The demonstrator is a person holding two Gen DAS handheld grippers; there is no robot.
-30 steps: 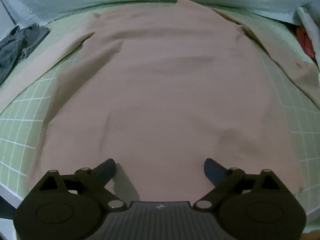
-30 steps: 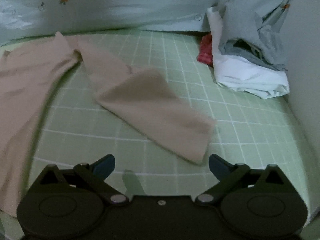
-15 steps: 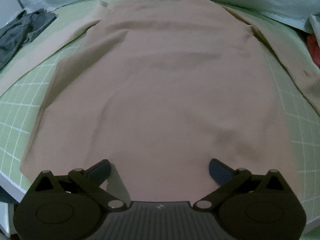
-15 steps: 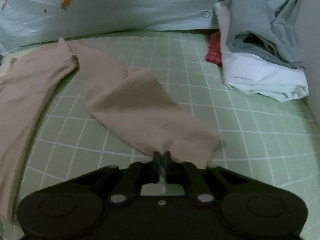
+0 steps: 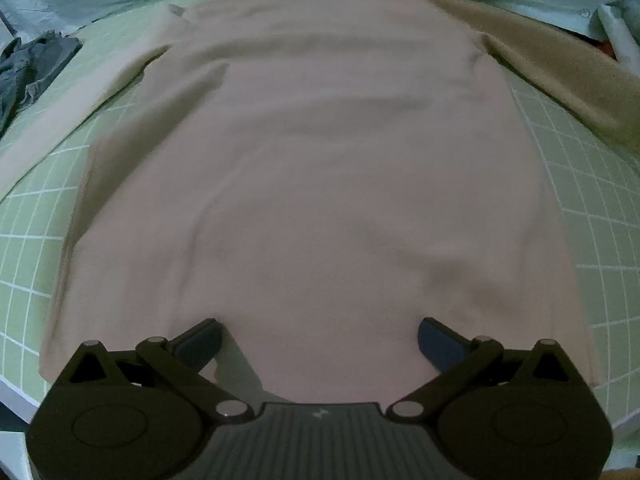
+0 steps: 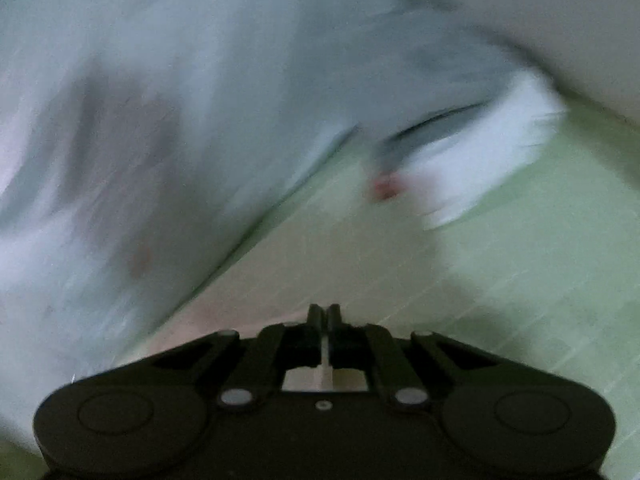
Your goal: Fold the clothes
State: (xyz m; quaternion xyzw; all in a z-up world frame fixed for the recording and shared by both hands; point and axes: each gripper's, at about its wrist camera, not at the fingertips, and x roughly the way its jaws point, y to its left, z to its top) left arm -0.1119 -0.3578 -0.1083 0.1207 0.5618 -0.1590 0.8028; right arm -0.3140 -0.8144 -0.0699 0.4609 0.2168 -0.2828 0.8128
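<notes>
You have a green gridded mat (image 5: 36,216) as the work surface. A beige long-sleeved top (image 5: 320,184) lies spread flat on it, sleeves out to both sides. A crumpled grey garment (image 5: 28,68) rests at the far left edge, a pale blurred clothes pile (image 6: 480,156) at the right.

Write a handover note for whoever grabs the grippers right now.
Left gripper: open, over the hem of the shirt, holding nothing.
Right gripper: shut, apparently pinching the sleeve. Its own view is motion-blurred, but in the left wrist view that sleeve looks raised off the mat.
Shirt lies flat on the mat, with the other sleeve spread out to the side.
Done: shirt laid out, one sleeve gripped.
Left: fold both sleeves across the body, then fold the body.
</notes>
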